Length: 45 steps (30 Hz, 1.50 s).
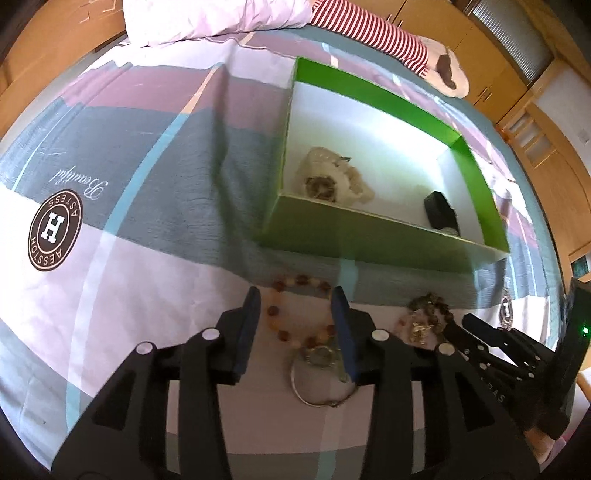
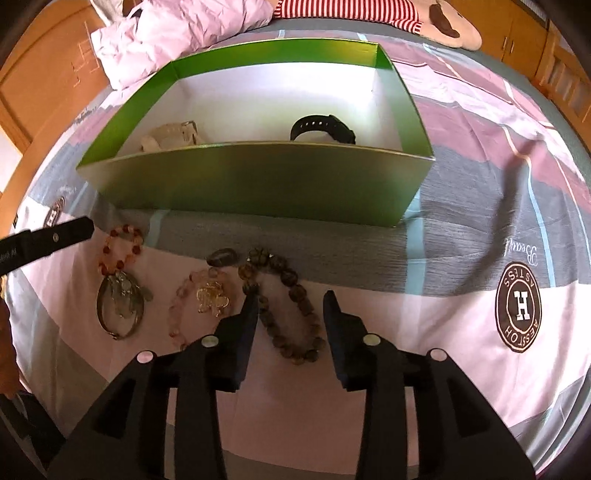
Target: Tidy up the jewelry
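Observation:
A green box (image 1: 369, 236) (image 2: 258, 177) stands on the bedspread; inside lie a pale beaded piece (image 1: 332, 177) (image 2: 170, 134) and a black watch (image 1: 441, 210) (image 2: 321, 127). My left gripper (image 1: 299, 295) is open, its fingers either side of an orange-and-white bead bracelet (image 1: 284, 317) (image 2: 120, 251) that rests on the bed, with a silver bangle (image 1: 317, 384) (image 2: 120, 306) behind it. My right gripper (image 2: 291, 295) is open over a dark brown bead bracelet (image 2: 291, 302). A pink bracelet with a gold charm (image 2: 199, 299) (image 1: 417, 328) lies between.
A dark stone (image 2: 221, 257) lies near the box front. A pink quilt (image 1: 214, 18) and a striped plush toy (image 1: 388, 37) sit at the bed's far end. Wooden cabinets (image 1: 517, 85) line the wall.

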Tool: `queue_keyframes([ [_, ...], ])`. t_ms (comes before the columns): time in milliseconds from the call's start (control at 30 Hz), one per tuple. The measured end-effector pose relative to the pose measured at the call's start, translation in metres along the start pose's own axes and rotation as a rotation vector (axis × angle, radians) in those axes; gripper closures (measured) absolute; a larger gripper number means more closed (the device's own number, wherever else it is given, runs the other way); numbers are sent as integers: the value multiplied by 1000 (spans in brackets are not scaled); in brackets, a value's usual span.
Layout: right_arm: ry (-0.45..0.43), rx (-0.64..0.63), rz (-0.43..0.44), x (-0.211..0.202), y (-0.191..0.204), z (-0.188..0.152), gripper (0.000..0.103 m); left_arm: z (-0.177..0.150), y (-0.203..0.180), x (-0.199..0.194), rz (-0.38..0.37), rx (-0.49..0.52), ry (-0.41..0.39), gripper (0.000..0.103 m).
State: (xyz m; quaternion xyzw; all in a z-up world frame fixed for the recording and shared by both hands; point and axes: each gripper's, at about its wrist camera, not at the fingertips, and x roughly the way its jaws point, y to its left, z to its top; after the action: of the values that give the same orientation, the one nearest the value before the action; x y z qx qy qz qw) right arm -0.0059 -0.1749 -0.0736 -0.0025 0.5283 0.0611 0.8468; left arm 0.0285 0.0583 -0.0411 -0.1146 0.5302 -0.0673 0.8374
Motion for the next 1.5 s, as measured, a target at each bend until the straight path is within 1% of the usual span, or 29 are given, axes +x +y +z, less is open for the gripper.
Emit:
queue_keyframes([
  [100,12,6,-6,4,-2,-2,66,-1,0,12,10,6,33,64],
  [133,15,10,-6,5,-2,-2,65,-1,0,16,11,0,46,63],
  [200,17,19,-10,6,-2,-1,59,-3,3,23,26,-19,77,63],
  [267,18,19,-13,7,-3,0,59,-3,7,27,42,-30,95,63],
  [333,17,10,-16,7,-1,-1,59,-4,8,28,51,-29,94,63],
  [467,24,-30,-48,10,4,-6,59,-8,-1,32,103,28,90,63],
  [533,15,-45,-64,10,7,-8,59,-9,-5,33,125,54,85,61],
  [567,13,-50,-69,10,8,-8,59,-10,-8,33,132,71,83,59],
  [600,12,-51,-71,11,8,-9,59,-11,-12,34,135,80,83,57],
  [867,-3,-36,-71,13,7,-7,59,-13,-20,38,169,129,87,57],
  [900,-4,-33,-67,15,9,-2,60,-13,-20,38,170,130,87,59],
  [933,-5,-30,-59,15,9,-2,66,-13,-20,37,173,129,89,62],
  [967,-7,-29,-49,14,9,-3,70,-12,-19,37,186,127,90,72],
  [1000,-7,-30,-38,13,10,-3,80,-12,-20,37,193,124,89,84],
  [1033,-9,-33,-37,12,11,-2,87,-12,-19,36,189,119,89,91],
  [1067,-13,-38,-33,11,13,-2,87,-11,-19,35,180,117,95,95],
  [1133,-20,-51,-11,8,17,-2,87,-11,-21,32,185,124,84,95],
  [1233,-63,-72,-2,0,22,-1,87,-12,-25,20,195,149,38,96],
  [1433,-208,-67,31,-31,22,6,87,-9,-35,-6,219,186,-93,96],
  [1500,-246,-54,47,-40,20,8,87,-7,-36,-13,209,185,-126,96],
])
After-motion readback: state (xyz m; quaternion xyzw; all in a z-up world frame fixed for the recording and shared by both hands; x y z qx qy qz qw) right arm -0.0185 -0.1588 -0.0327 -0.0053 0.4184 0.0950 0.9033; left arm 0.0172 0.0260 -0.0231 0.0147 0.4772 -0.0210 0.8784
